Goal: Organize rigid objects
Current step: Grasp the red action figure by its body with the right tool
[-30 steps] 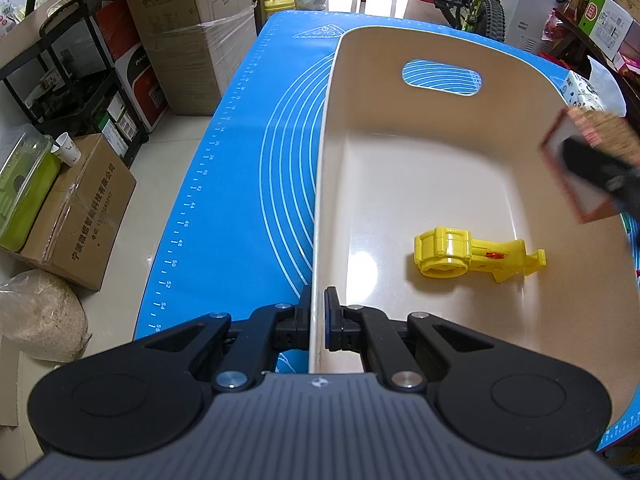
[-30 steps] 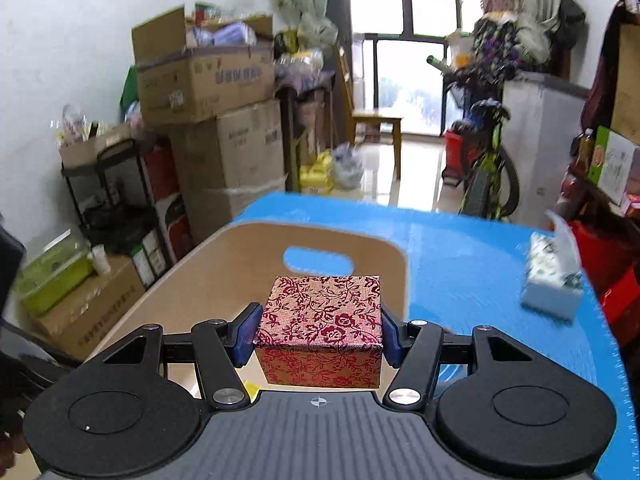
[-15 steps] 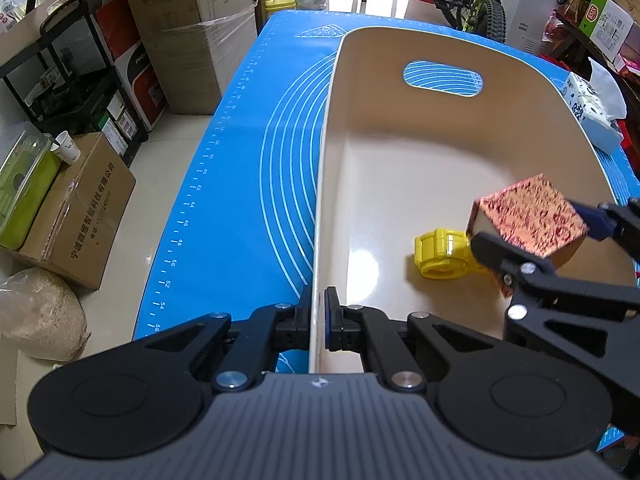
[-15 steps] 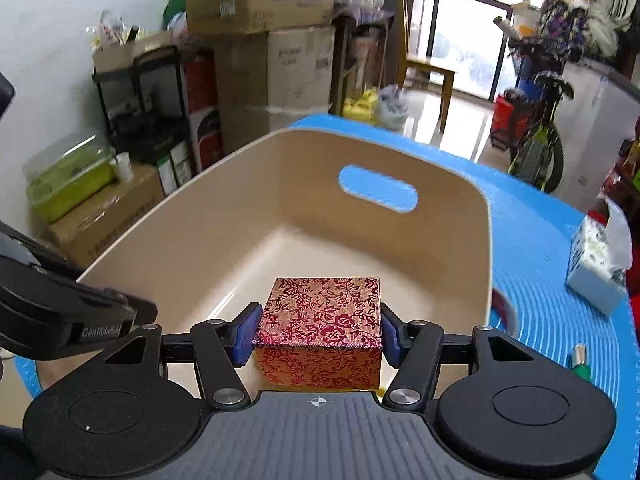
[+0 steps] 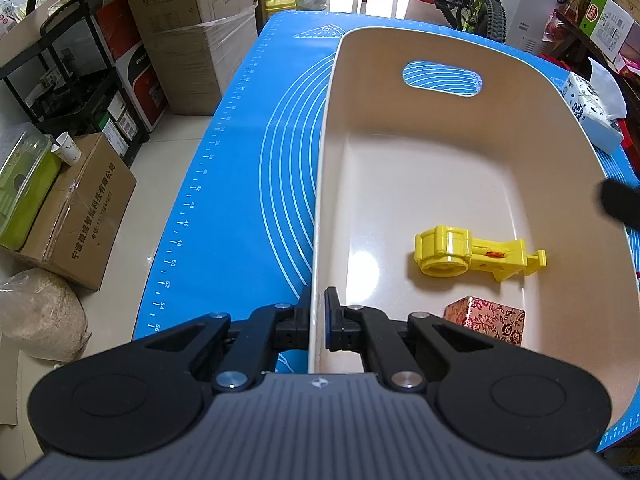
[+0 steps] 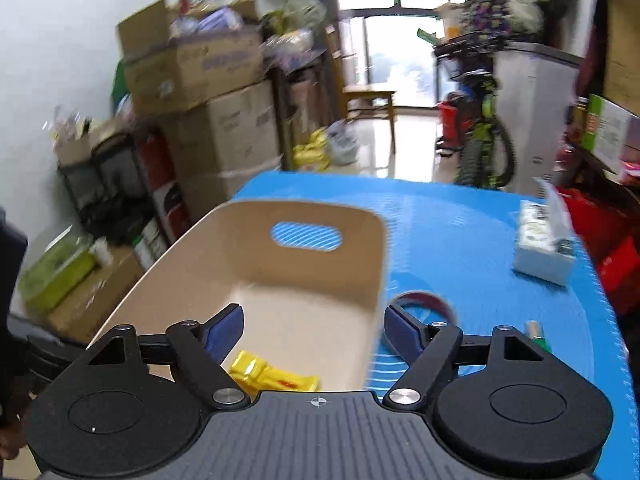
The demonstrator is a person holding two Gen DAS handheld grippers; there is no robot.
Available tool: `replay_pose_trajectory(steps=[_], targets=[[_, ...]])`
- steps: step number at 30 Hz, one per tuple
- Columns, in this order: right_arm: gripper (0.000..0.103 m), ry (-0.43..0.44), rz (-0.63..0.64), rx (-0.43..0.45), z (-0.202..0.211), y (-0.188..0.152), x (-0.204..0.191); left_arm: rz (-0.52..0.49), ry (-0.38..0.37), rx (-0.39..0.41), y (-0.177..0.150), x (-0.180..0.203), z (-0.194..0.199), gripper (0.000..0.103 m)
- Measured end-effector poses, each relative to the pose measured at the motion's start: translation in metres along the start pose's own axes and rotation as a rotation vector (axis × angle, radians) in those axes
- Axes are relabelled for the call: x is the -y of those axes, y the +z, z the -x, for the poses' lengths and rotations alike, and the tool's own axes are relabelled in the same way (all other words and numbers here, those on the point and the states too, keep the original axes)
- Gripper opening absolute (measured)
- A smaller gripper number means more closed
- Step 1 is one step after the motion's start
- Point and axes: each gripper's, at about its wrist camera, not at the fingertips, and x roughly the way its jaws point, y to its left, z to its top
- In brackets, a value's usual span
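Note:
A cream bin point(image 5: 440, 152) stands on the blue mat point(image 5: 248, 184). My left gripper point(image 5: 318, 320) is shut on the bin's near left rim. Inside the bin lie a yellow plastic toy point(image 5: 472, 256) and, nearer to me, a red floral box point(image 5: 486, 320) resting on the floor. In the right wrist view my right gripper point(image 6: 314, 330) hovers above the bin point(image 6: 248, 264), its jaws opening with nothing between them; the yellow toy point(image 6: 272, 376) shows below. The red box is hidden from that view.
A white tissue pack point(image 6: 544, 244) sits on the mat right of the bin, with a dark red ring point(image 6: 420, 304) and a small green item point(image 6: 538, 334) nearer. Cardboard boxes point(image 5: 192, 12), a black shelf cart and a bicycle point(image 6: 480, 136) surround the table.
My right gripper let go of the red floral box, which now rests on the bin floor near the yellow toy, and pulled back up and to the right. The left gripper kept still on the rim.

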Motion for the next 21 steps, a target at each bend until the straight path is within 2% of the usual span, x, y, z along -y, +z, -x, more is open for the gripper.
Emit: replay_pose_trajectory(steps=[7,10,16,21], targets=[[0.091,-0.104,-0.045,0.028,0.030,-0.006,0.035,0.000,0.000,0.000,0.000,0.001,0.000,0.007],[0.096,-0.152,-0.072,0.011,0.032,-0.015,0.052,0.002,-0.001,0.000,0.000,0.001,0.000,0.007],[0.096,-0.249,-0.165,-0.068,0.023,-0.043,0.090,0.001,-0.001,0.000,0.000,0.001,0.001,0.007],[0.096,-0.322,-0.195,-0.183,0.005,-0.070,0.107,0.001,-0.001,0.000,0.000,0.000,0.000,0.007]])
